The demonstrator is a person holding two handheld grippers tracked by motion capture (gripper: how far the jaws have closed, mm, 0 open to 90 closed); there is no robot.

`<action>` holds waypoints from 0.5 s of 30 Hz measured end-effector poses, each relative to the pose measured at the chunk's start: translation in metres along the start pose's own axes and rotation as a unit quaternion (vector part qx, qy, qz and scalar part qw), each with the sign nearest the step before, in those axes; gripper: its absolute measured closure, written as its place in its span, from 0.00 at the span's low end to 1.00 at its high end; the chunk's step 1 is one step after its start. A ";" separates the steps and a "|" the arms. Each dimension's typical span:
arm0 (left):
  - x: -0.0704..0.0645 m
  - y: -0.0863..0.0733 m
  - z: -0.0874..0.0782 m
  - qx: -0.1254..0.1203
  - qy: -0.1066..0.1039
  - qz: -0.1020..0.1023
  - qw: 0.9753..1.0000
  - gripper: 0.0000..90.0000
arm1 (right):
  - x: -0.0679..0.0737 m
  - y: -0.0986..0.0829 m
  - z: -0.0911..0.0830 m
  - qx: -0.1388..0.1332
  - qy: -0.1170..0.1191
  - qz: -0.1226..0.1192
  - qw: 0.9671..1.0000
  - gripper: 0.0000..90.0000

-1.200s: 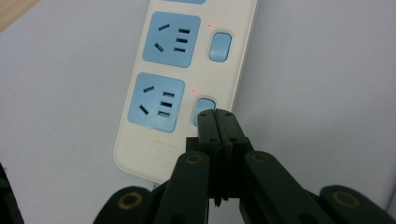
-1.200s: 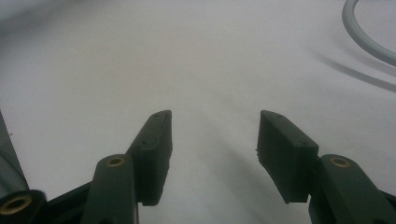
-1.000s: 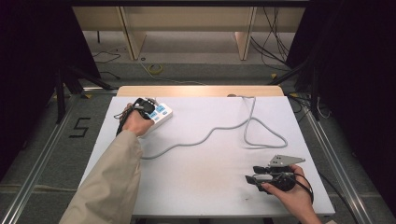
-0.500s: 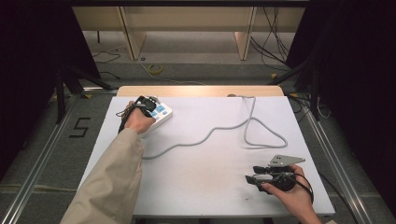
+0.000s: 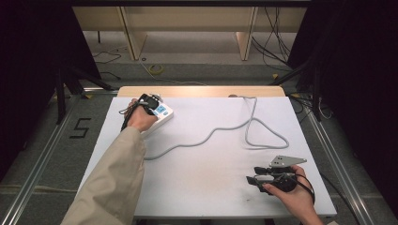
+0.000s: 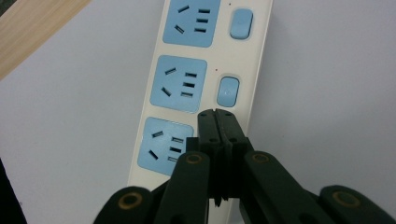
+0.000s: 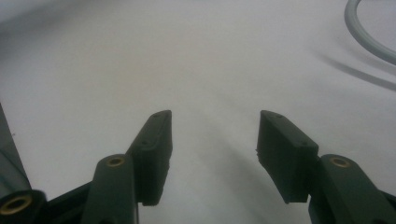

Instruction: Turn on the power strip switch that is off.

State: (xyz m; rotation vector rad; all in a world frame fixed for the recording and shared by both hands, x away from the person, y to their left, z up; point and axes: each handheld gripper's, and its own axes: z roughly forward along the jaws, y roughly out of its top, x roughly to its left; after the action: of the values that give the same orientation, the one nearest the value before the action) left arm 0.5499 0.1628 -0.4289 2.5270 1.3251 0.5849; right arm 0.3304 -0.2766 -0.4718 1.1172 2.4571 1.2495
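Note:
A cream power strip [image 5: 162, 114] [image 6: 259, 65] with blue sockets and blue switches lies at the table's far left. My left gripper [image 5: 151, 102] [image 6: 216, 115] is shut with nothing between its jaws, its joined tips just below the middle blue switch [image 6: 228, 91] and over the strip's nearest socket row. The strip's grey cable [image 5: 211, 133] [image 7: 366, 37] snakes across the white table [image 5: 202, 173] and loops at the right. My right gripper [image 5: 253, 175] [image 7: 214, 135] stays open low over the bare tabletop at the near right, holding nothing.
The table's wooden far edge [image 5: 202, 90] runs behind the strip. Beyond it, on the floor, stand wooden shelf legs [image 5: 133, 33] and loose cables [image 5: 155, 69]. A metal rail [image 5: 333, 159] borders the table's right side.

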 end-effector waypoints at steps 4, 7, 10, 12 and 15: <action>0.000 0.004 -0.001 -0.001 0.002 0.005 1.000 1.00 | 0.000 0.000 0.000 0.000 0.000 0.000 1.000 0.51; 0.000 0.006 0.000 -0.004 0.004 0.008 1.000 1.00 | 0.000 0.000 0.000 0.000 0.000 -0.001 1.000 0.51; 0.000 0.008 0.001 -0.004 0.004 0.014 1.000 1.00 | 0.000 0.000 0.000 0.000 0.000 0.000 1.000 0.51; 0.000 0.009 0.002 -0.002 0.005 0.017 1.000 1.00 | 0.000 0.000 0.000 0.000 0.001 0.000 1.000 0.51; -0.001 0.010 0.004 -0.006 0.004 0.013 1.000 1.00 | 0.000 0.000 0.000 0.000 0.001 0.000 1.000 0.51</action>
State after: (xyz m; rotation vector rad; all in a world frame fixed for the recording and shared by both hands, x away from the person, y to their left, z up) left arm 0.5583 0.1564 -0.4286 2.5386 1.2904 0.6064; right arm 0.3304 -0.2769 -0.4716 1.1161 2.4590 1.2507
